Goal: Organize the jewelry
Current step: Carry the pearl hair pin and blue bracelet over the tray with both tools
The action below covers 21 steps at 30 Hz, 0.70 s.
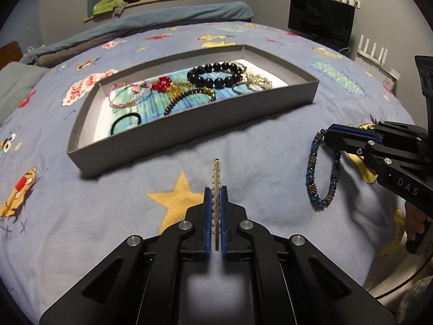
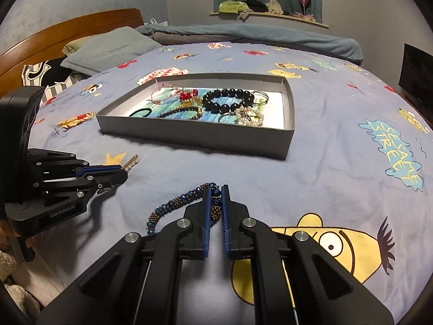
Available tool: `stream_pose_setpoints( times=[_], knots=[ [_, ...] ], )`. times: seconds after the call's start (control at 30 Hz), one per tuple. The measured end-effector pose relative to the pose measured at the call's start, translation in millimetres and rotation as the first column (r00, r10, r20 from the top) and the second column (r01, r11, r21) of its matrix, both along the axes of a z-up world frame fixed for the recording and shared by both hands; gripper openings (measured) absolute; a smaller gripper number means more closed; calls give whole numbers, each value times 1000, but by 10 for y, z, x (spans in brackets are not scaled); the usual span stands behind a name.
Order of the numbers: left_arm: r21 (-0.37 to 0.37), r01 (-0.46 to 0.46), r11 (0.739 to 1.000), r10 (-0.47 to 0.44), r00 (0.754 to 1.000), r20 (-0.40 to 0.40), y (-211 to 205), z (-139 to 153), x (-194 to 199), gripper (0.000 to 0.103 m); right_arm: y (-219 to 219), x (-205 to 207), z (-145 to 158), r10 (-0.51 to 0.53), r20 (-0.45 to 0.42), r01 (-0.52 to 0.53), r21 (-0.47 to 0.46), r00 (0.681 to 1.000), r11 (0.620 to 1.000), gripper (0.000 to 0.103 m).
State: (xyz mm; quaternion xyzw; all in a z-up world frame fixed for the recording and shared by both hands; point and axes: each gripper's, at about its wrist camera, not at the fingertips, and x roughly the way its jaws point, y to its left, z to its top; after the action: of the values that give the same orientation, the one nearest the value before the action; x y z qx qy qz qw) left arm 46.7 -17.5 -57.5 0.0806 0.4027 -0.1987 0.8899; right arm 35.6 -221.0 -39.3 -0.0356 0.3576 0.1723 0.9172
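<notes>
The left gripper [image 1: 215, 189] is clamped on a slim gold-and-pearl piece [image 1: 216, 178], held edge-on between the blue pads [image 1: 207, 216]; the piece projects forward past the fingertips, above the bedspread [image 1: 108, 216]. In the right wrist view, the housing of this gripper reads "GenRobot.AI".

Ahead, a shallow grey box [image 1: 189, 132] rests on the bedspread. It contains a black bead bracelet [image 1: 213, 74], a red beaded item [image 1: 161, 83], thin pink bands [image 1: 127, 94], a black hair tie [image 1: 125, 123] and gold chains.

The right gripper [image 2: 215, 189] is closed on a blue-and-bronze beaded bracelet [image 2: 173, 205], gripped at its upper part. The loop hangs below the fingers, clear of the box and to its right in the left wrist view. The right gripper body reads "DAS". The bedspread print reads "SESAME STREET" [image 2: 392, 157].
</notes>
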Motion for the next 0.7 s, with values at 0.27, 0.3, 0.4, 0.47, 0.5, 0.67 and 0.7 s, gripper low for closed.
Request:
stream_pose_setpoints(
  times=[0.27, 0.3, 0.4, 0.47, 0.5, 0.67, 0.7],
  knots=[
    [-51, -17, 999, 19, 998, 52, 146, 335, -69, 6, 78, -41, 316, 13, 97, -11, -23, 995, 1000, 7],
    [-57, -20, 998, 23, 998, 58, 163, 384, -60, 6, 78, -30, 376, 11, 111, -8, -26, 994, 1000, 7],
    [-77, -35, 996, 42, 995, 87, 253, 621, 28, 6, 78, 46, 604, 0, 163, 5, -30, 987, 1000, 7],
    [-80, -33, 996, 41, 995, 95, 283, 723, 102, 6, 69, 113, 745, -9, 199, 16, -33, 980, 999, 7],
    [-80, -36, 996, 44, 994, 100, 295, 774, 152, 6, 54, 170, 832, -20, 222, 28, -32, 975, 999, 7],
    [-71, -73, 995, 81, 991, 111, 359, 936, 498, 6, 24, 453, 1048, -60, 263, 66, -13, 963, 998, 7],
    [-73, -80, 994, 87, 991, 105, 371, 941, 561, 6, 36, 526, 1066, -70, 269, 75, -9, 961, 997, 7]
  ],
)
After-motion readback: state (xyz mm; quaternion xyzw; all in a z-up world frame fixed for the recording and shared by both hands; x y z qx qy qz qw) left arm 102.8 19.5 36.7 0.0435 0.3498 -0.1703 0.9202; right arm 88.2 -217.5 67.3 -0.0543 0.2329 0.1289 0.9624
